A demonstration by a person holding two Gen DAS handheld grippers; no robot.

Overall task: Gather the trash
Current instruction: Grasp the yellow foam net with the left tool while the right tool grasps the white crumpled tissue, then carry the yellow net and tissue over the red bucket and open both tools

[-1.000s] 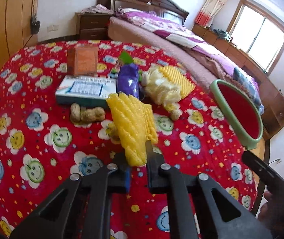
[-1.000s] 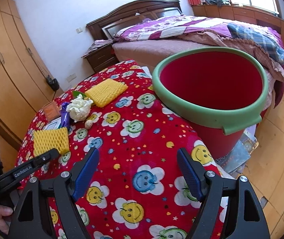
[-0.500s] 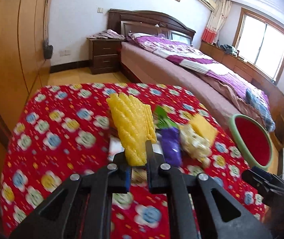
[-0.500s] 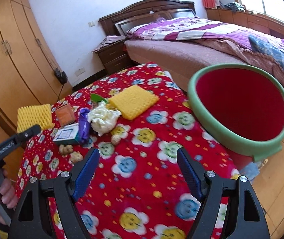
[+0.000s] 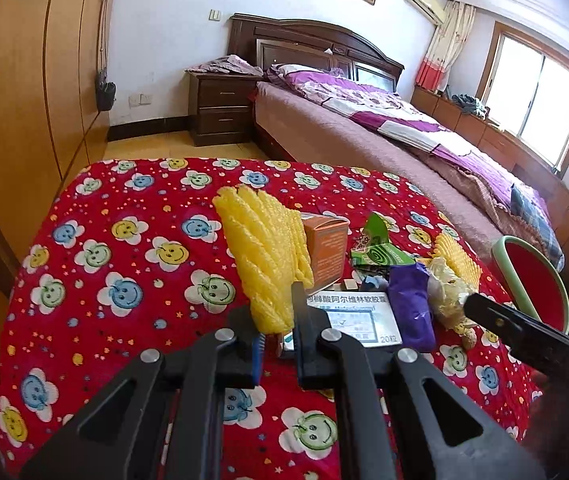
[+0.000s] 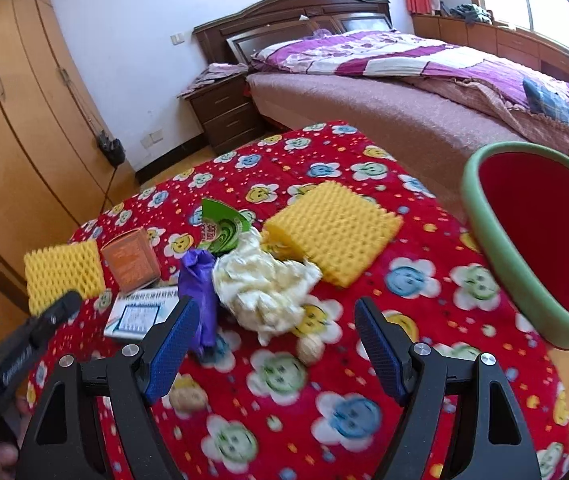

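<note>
My left gripper [image 5: 276, 316] is shut on a yellow foam fruit net [image 5: 264, 256], held upright above the table; the same net [image 6: 62, 274] shows at the left of the right wrist view. My right gripper [image 6: 276, 320] stands open with nothing in it, just short of a crumpled white tissue wad [image 6: 262, 284] and a purple wrapper [image 6: 200, 280]. A second yellow foam net [image 6: 334, 230] lies flat behind the wad. The red bin with a green rim [image 6: 484, 236] stands at the table's right edge.
On the red smiley-print tablecloth [image 5: 124, 264] lie an orange box [image 6: 132, 260], a white medicine box [image 5: 360, 316], a green wrapper [image 6: 220, 228] and a nut [image 6: 310, 346]. Behind are a bed [image 5: 384, 136], a nightstand [image 5: 220, 116] and wooden wardrobes [image 5: 24, 92].
Both grippers have drawn back and swung left over the table. The left has kept the yellow net; the bin has slid to the right edge of the right view, and the trash pile is now centred.
</note>
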